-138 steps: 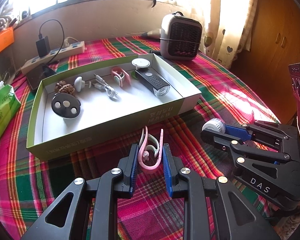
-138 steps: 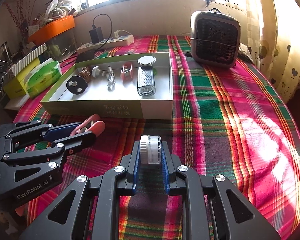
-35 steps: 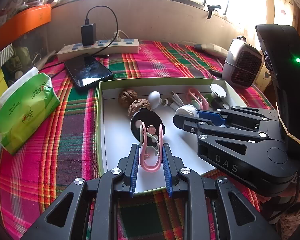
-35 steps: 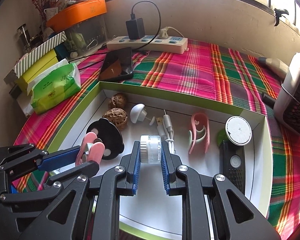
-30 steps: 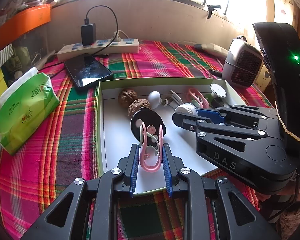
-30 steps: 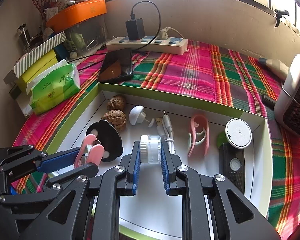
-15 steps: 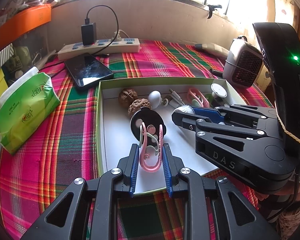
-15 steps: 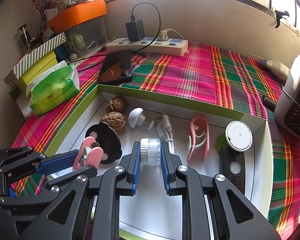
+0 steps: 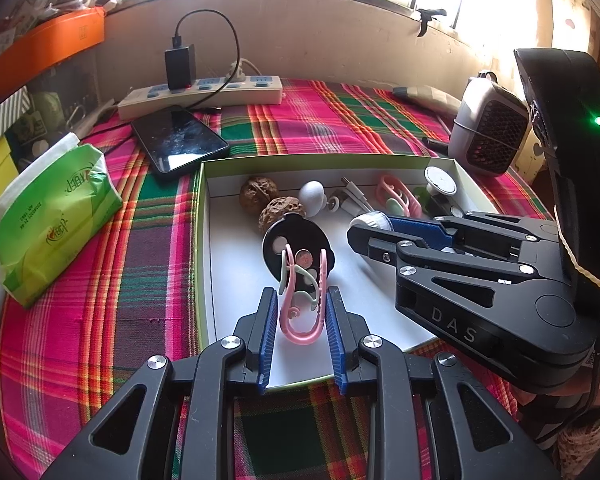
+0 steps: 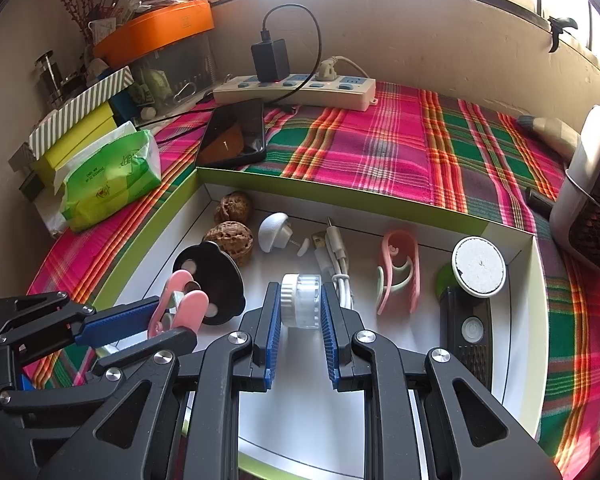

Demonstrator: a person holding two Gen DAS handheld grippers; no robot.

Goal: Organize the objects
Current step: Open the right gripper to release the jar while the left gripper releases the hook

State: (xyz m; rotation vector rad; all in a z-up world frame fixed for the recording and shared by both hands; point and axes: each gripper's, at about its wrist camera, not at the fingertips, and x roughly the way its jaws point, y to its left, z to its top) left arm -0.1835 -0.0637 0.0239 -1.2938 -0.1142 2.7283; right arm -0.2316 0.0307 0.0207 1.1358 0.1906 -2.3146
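Observation:
My left gripper [image 9: 301, 292] holds a pink clip [image 9: 302, 320] upright over the near part of the white, green-sided box [image 9: 203, 240], just in front of a black disc [image 9: 296, 240]. Its jaws are opening, and the pads still touch the clip. My right gripper [image 10: 300, 286] is shut on a small white jar [image 10: 302, 300] over the box's middle, next to a white cable [image 10: 334, 252]. The box also holds two walnuts [image 10: 230, 236], a second pink clip [image 10: 398, 272], a white puck [image 10: 478, 266] and a black light [image 10: 466, 328].
A green tissue pack [image 9: 52, 220] lies left of the box. A phone [image 9: 180, 144] and a power strip [image 9: 204, 94] with a charger lie behind it. A small heater [image 9: 488, 132] stands at the back right. Plaid cloth covers the table.
Since the earliest frames both grippers have carried the clip and the jar from the cloth in front of the box to above its inside. Over the last second they hold nearly still.

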